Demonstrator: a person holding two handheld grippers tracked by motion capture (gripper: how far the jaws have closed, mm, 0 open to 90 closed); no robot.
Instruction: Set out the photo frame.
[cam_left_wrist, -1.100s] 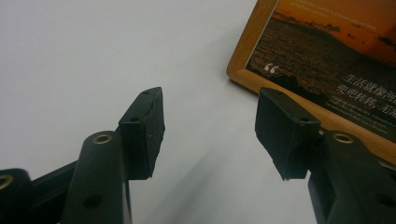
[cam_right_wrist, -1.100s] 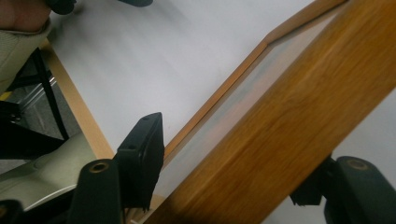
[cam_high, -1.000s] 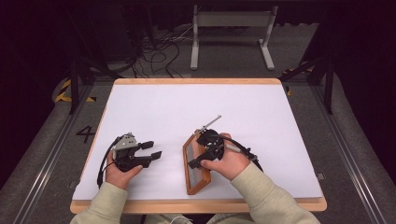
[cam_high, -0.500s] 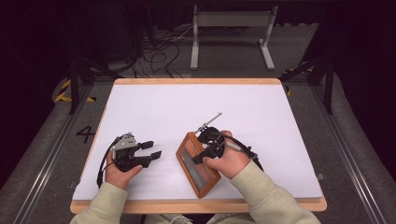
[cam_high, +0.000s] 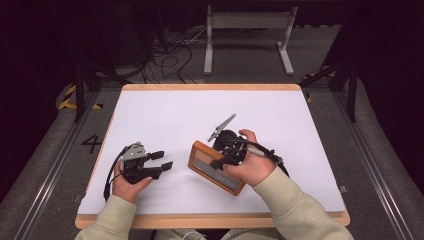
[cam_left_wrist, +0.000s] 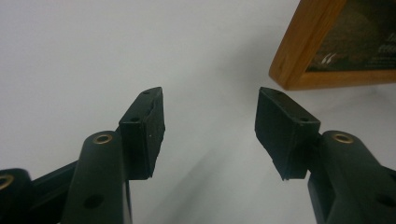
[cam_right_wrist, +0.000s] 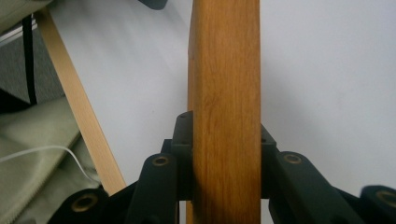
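A wooden picture frame (cam_high: 212, 167) with a dark, grey-looking insert is held tilted over the white table top, right of centre near the front. My right gripper (cam_high: 223, 159) is shut on its edge; in the right gripper view the frame's wooden edge (cam_right_wrist: 225, 93) runs straight up between both jaws. My left gripper (cam_high: 164, 160) rests low at the front left, open and holding nothing, pointing toward the frame. In the left gripper view the frame's corner (cam_left_wrist: 317, 51) sits just beyond the open gripper (cam_left_wrist: 210, 116).
The white table top (cam_high: 165, 117) has a wooden rim (cam_high: 210, 219) along the front. Beyond the far edge stand a white metal stand (cam_high: 247, 35) and loose cables (cam_high: 170, 55) on the dark floor.
The right gripper has turned the frame clockwise and shifted it slightly toward the middle, so its long side now runs diagonally. The left gripper has stayed put.
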